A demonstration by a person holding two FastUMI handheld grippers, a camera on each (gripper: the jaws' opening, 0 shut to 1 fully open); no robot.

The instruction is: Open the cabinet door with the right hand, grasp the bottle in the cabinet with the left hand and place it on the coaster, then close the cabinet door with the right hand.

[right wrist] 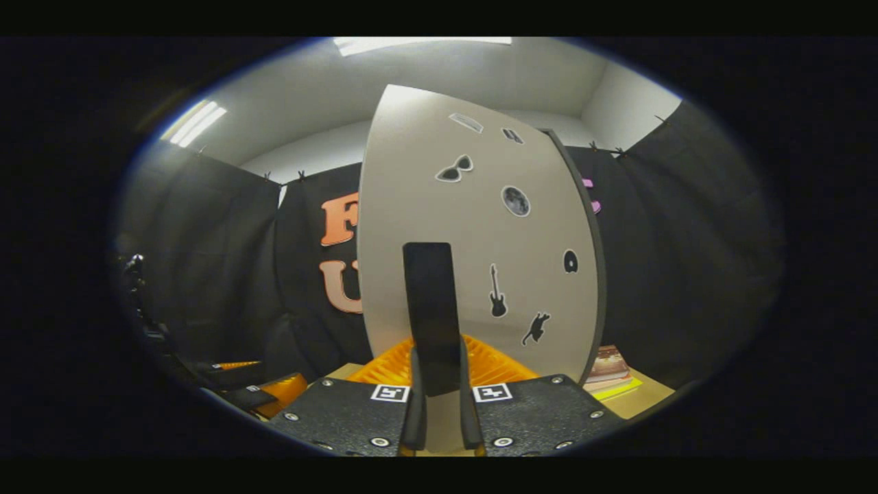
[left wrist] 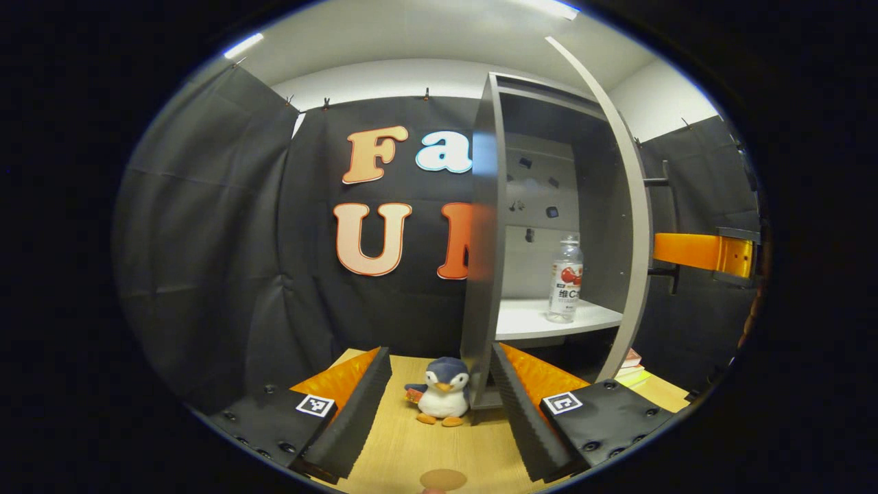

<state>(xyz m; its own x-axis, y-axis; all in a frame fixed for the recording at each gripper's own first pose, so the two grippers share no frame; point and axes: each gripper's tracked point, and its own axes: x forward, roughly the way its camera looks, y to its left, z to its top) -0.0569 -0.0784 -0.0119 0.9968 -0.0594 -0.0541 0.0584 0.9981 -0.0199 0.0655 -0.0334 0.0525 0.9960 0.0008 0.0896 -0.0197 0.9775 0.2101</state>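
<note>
Black cloth walls close in the booth on three sides under a white ceiling, and a pale wooden table (left wrist: 411, 446) runs across the bottom of the left gripper view. At the table's far edge stands a grey cabinet (left wrist: 483, 226) with its door (left wrist: 627, 206) swung wide, seen edge-on as a thin curved strip on the cabinet's right side. The opening between the cabinet's left wall and the door edge is broad and unobstructed.

The bottle (left wrist: 566, 280) stands upright on the white shelf (left wrist: 535, 319) inside, near the shelf's front right corner, apart from the side walls. The coaster (left wrist: 442, 479) lies at the table's near edge, its lower part cut off. A plush penguin (left wrist: 441, 400) sits on the table just beside the cabinet's front left foot, between bottle and coaster.

The left gripper (left wrist: 439, 405) hangs over the table's near half with its fingers spread wide, nothing between them.

In the right gripper view, the right gripper (right wrist: 439, 384) has its fingers drawn in tight on the dark handle (right wrist: 431, 309) of the door (right wrist: 480, 240), one on each side of it. The door's sticker-dotted outer face hides the cabinet's inside from this view. A stack of books (right wrist: 607, 370) lies on the table beyond the door's right edge, partly hidden; their titles cannot be made out.
</note>
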